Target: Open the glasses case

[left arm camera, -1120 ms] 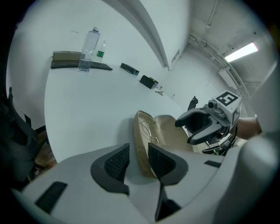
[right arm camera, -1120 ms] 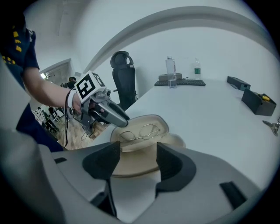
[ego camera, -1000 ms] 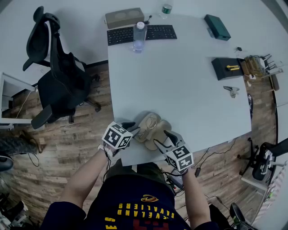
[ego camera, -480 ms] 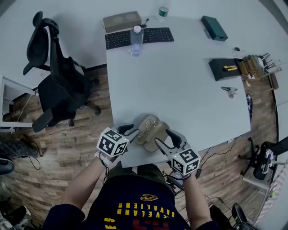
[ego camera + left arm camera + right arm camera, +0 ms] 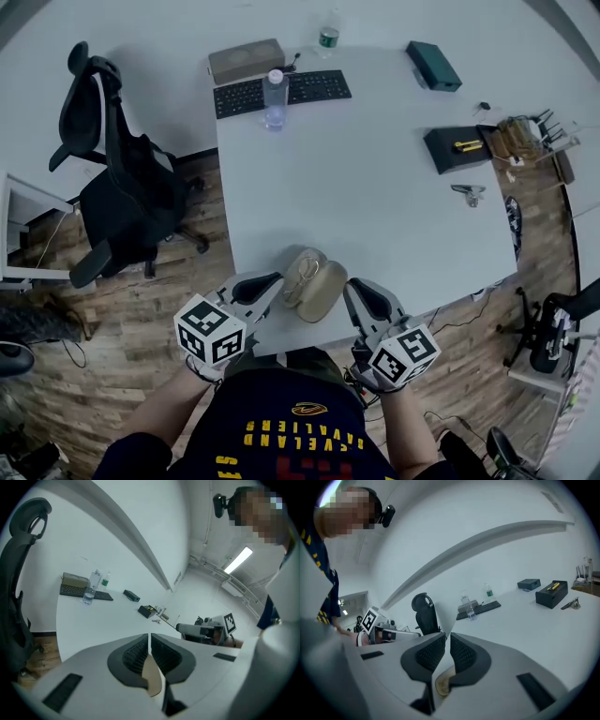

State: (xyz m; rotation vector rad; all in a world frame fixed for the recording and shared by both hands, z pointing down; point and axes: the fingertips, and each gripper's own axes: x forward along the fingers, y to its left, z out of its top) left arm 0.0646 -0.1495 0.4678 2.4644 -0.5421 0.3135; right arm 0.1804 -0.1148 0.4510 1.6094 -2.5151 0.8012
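Glasses case (image 5: 314, 284), tan, rounded clamshell halves, smooth white table (image 5: 375, 187)

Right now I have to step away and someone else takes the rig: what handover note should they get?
Left gripper: jaws have just been closing, now shut, nothing between them.
Right gripper: the same, empty.
Glasses case: lies open at the near edge of the table, between the two grippers; neither seems to touch it.
Done: the case is open.
Left: nothing that I can see.
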